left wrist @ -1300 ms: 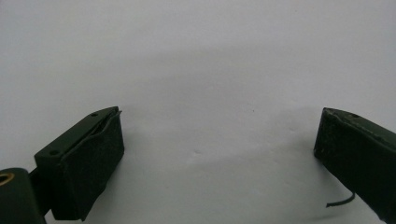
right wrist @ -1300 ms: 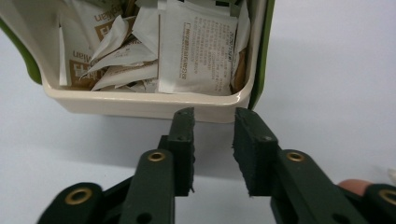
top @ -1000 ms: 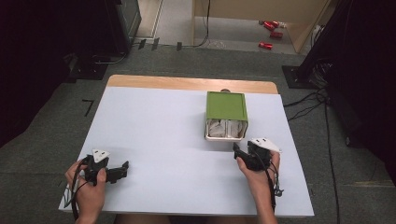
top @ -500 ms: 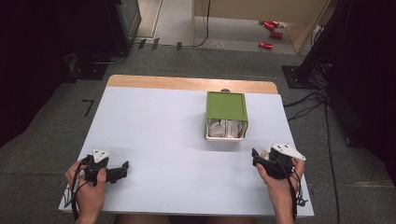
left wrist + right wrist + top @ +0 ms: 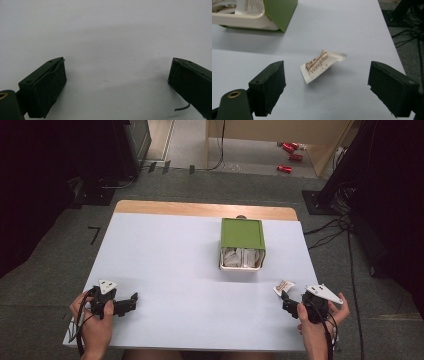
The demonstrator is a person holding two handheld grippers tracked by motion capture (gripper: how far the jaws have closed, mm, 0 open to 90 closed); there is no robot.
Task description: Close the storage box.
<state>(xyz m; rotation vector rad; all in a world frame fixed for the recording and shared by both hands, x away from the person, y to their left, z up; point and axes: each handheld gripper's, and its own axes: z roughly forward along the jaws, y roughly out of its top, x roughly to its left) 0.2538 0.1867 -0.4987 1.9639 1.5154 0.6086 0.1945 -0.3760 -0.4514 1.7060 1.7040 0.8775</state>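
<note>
Sachet [image 5: 322, 65] on table, btwn wide-open jaws of right gripper [image 5: 327, 87]

A white desk [image 5: 175, 265] with a bare wooden strip along its far edge stands on grey carpet. On it, right of centre and toward the far side, sits a box [image 5: 242, 244] with a green top and a cream open front facing the near edge, with white packets inside. A small white sachet [image 5: 283, 285] with brown print lies flat on the desk near the right near corner, well apart from the box. The sachet's far end curls up slightly off the surface.
</note>
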